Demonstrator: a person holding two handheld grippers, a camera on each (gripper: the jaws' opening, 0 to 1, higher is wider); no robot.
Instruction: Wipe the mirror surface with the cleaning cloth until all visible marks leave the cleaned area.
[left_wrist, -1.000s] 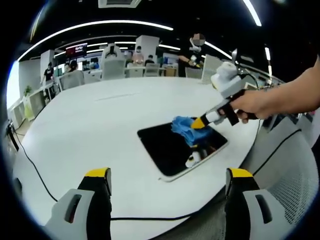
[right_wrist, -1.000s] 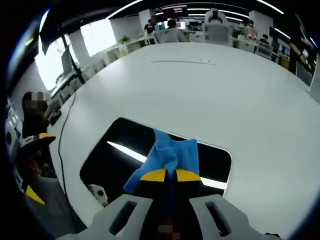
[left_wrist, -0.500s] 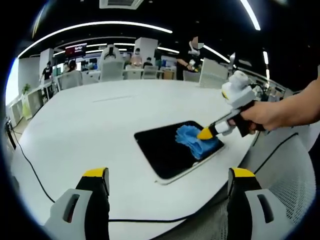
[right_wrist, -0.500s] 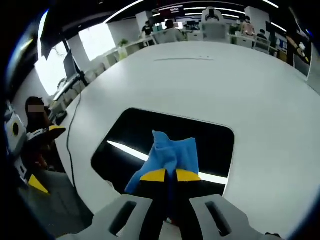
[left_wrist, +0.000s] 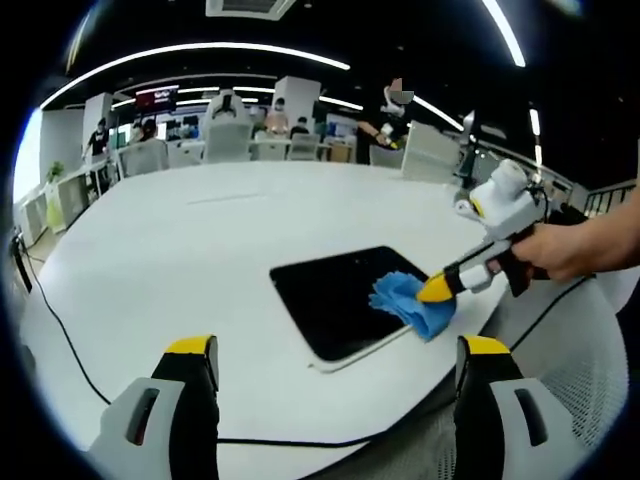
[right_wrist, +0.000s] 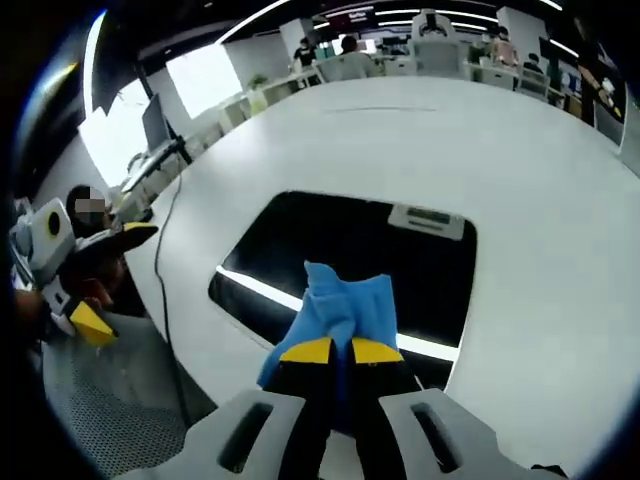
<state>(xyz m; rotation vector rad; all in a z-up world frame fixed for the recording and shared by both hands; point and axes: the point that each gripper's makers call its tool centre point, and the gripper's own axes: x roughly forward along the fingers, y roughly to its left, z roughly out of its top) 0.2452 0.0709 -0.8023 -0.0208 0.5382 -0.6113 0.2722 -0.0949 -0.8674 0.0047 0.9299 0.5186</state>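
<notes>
Cloth (left_wrist: 412, 303) has slid since a second ago: I had it over the middle of the mirror (left_wrist: 335, 297), now it sits at the mirror's edge nearest the person's hand (left_wrist: 565, 250), partly overhanging onto the white bench (left_wrist: 180, 250). My right gripper (right_wrist: 331, 350) keeps its yellow-tipped fingers pinched shut on the blue cloth, pressing it onto the dark glass. My left gripper (left_wrist: 328, 352) hangs back over the near bench edge, fingers spread wide with nothing between them. A black cable (left_wrist: 75, 357) trails across the bench.
</notes>
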